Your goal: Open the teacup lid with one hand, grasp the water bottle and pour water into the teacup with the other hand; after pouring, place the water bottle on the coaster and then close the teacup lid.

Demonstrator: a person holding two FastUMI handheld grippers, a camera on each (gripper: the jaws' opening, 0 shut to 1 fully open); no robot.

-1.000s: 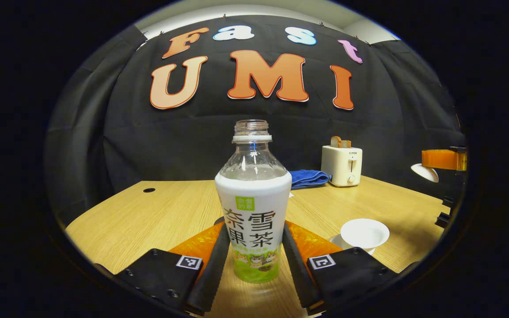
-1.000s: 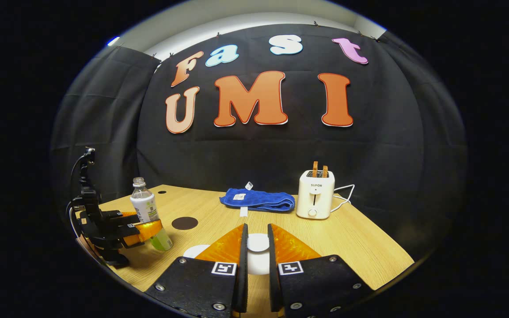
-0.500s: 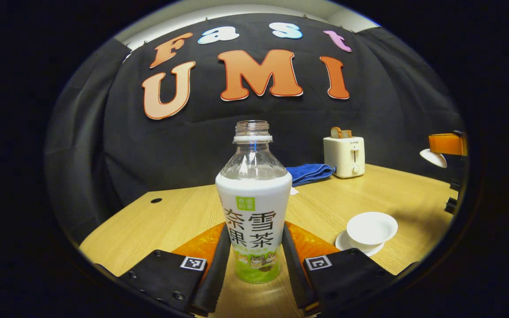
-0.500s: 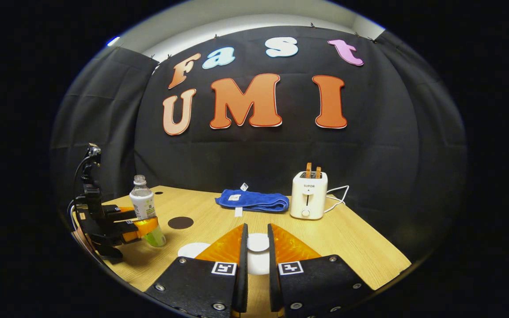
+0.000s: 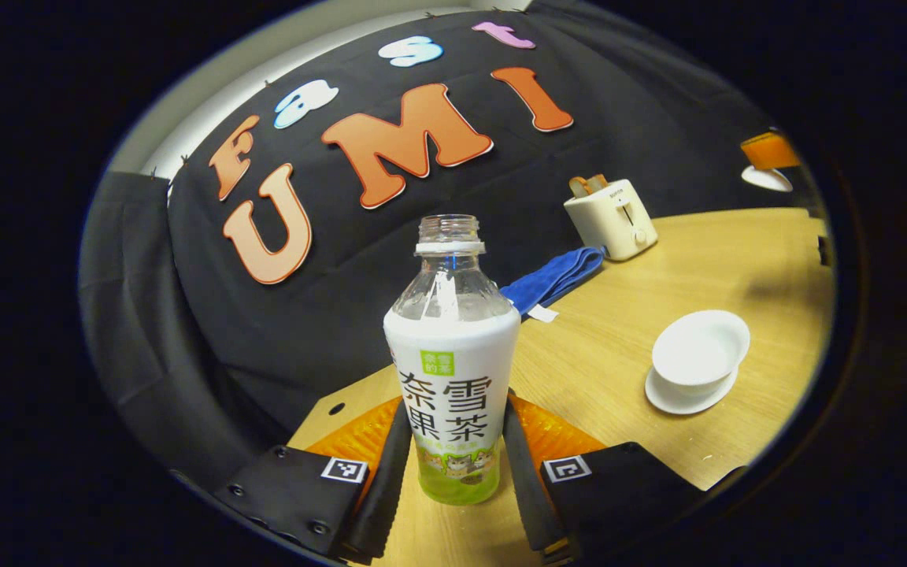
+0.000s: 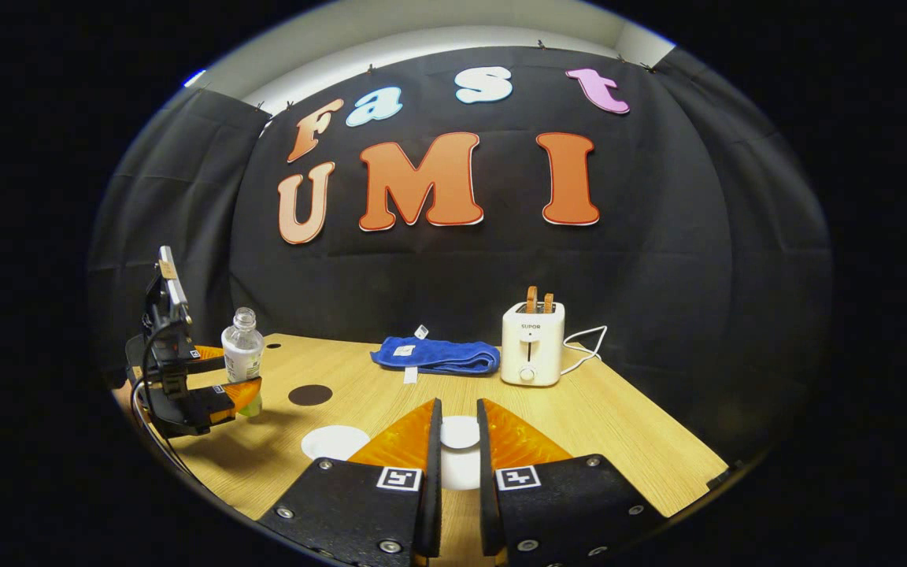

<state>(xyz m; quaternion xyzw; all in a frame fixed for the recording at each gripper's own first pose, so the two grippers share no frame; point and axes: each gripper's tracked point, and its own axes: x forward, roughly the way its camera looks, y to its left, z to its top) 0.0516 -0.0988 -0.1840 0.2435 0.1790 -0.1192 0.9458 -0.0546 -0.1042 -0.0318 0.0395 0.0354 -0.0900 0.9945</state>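
Clamping the water bottle (image 5: pixel 452 370) low on its label between both fingers, the left tool (image 5: pixel 453 465) holds it uncapped and clear of the surface (image 5: pixel 603 354). In the left gripper view the surface runs aslant behind the bottle. The teacup (image 5: pixel 700 352) stands open on its white saucer (image 5: pixel 678 396) to the right of the bottle, well apart from it. Beyond the teacup lie a blue cloth (image 5: pixel 554 276) and a cream toaster (image 5: pixel 611 220) with toast in its slots.

In the right gripper view the right tool (image 6: pixel 457 472) has its fingers drawn close on the white teacup lid (image 6: pixel 460 432), which is held above the surface. Left of the lid sits the teacup, seen as a white disc, with the dark round coaster (image 6: pixel 310 394) just beyond it. Farther left of the teacup is the left tool with the bottle.
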